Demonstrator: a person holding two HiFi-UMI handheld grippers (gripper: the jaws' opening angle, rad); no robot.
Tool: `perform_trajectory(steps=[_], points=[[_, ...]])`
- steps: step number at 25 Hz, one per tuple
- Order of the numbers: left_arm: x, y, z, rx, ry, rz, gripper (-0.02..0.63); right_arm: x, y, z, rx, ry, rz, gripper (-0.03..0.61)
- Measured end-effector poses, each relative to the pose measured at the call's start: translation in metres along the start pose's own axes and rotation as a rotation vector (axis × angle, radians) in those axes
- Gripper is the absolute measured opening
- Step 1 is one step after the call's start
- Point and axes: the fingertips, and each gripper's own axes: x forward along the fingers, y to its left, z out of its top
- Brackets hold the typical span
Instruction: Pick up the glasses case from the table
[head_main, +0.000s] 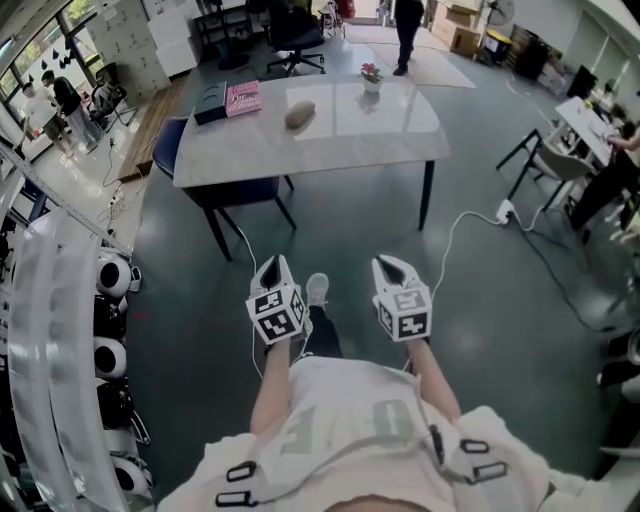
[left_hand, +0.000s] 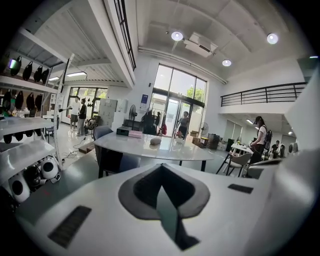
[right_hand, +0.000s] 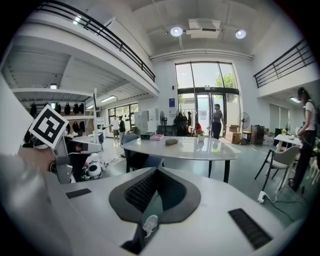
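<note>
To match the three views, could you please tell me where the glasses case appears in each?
Head view: glasses case upper centre, on the white table.
Left gripper view: glasses case centre, far off.
Right gripper view: glasses case centre, slightly right.
Shared landmark: pink book left of it.

Place: an open lab-workshop – high ceiling (left_hand: 165, 20), grey floor (head_main: 350, 235).
Twelve o'clock: long white table (head_main: 330, 135), office chair (head_main: 295, 35) beyond, glass doors (left_hand: 177, 107) in the far wall.
Nine o'clock: metal rack (head_main: 50, 330) holding white round-eyed shells (head_main: 112, 275).
One o'clock: cardboard boxes (head_main: 462, 25).
Three o'clock: power strip (head_main: 505, 212) and cable (head_main: 447, 240) on the floor – a person (head_main: 612, 170) at a desk.
Overhead: railed mezzanine (left_hand: 260, 94).
</note>
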Motion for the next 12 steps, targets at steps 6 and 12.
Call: perform_trajectory(steps=[6, 12], points=[[0.074, 0.013, 0.029, 0.003, -0.018, -0.026, 0.003, 0.071, -0.001, 0.030, -0.027, 0.003, 0.037, 0.002], [0.168, 0.023, 0.083, 0.031, -0.020, -0.066, 0.003, 0.166, -0.020, 0.069, 0.002, 0.010, 0.039, 0.002]])
